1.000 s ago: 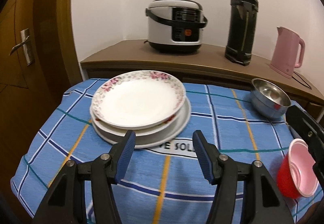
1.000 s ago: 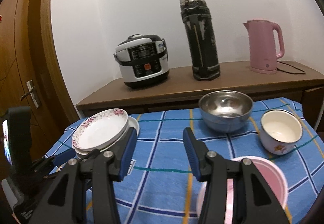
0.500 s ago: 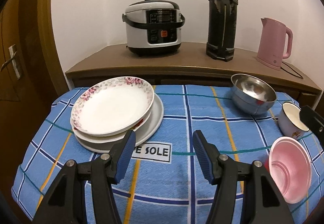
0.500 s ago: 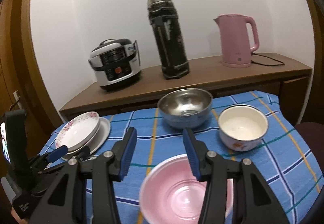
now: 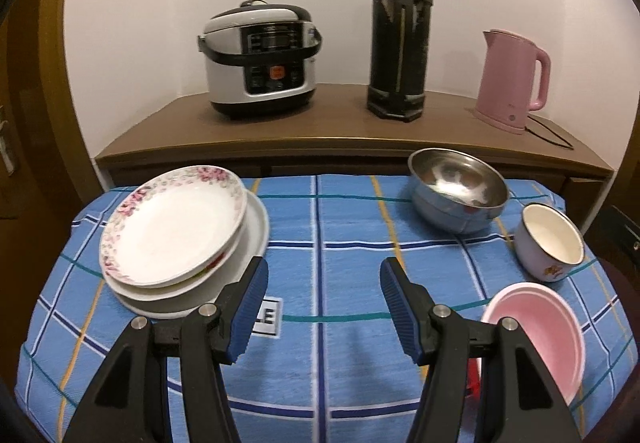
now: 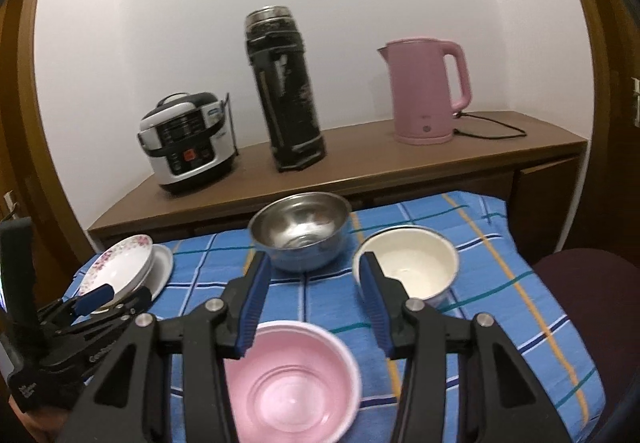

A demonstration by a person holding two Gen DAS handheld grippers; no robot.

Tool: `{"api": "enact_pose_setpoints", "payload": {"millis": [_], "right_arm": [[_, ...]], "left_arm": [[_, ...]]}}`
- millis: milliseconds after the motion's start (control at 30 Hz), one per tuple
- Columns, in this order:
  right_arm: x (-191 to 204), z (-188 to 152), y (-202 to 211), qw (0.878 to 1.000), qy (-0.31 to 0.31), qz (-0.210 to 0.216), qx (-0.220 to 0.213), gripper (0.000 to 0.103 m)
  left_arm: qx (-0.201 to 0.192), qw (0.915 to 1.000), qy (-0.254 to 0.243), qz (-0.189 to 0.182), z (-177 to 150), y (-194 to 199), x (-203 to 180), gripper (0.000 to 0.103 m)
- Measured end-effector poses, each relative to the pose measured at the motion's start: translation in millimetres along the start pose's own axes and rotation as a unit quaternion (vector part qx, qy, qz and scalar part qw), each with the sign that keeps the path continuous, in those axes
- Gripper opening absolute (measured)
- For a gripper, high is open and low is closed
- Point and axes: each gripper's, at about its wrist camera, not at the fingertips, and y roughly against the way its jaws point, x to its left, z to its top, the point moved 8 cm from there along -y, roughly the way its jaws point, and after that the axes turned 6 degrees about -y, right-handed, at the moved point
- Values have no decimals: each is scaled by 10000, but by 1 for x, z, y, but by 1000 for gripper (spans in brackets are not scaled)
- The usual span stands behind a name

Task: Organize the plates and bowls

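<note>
Plates [image 5: 172, 239]: three, stacked at 9 o'clock on surface [image 5: 320, 235]. Bowls: steel [image 6: 300, 239], white [image 6: 408, 263], pink [image 6: 292, 379], at 3 o'clock. Left gripper [image 5: 320, 307] spread, empty; right gripper [image 6: 312, 307] closing, empty.

Wooden sideboard [image 5: 340, 127] along white wall — 3 appliances in a row: rice cooker [image 5: 260, 59], black thermos [image 5: 400, 35], pink kettle [image 5: 512, 79], corded.

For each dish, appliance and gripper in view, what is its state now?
plate stack: stacked, floral plate on top
steel bowl: upright, empty
white enamel bowl: upright, empty
pink bowl: upright, empty
rice cooker: lid closed
pink kettle: lid closed
left gripper: open, empty
right gripper: closing, nothing gripped
</note>
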Motion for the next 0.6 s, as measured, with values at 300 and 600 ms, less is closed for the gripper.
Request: {"api": "enact_pose_setpoints", "payload": {"millis": [300, 600], "right_arm": [[-26, 15, 0, 9999, -108, -77, 26, 37], [-45, 21, -3, 9996, -224, -99, 116, 33]], "left_arm": [[6, 9997, -81, -250, 15, -6, -18, 61], [35, 9994, -98, -333, 19, -9, -24, 61]]}}
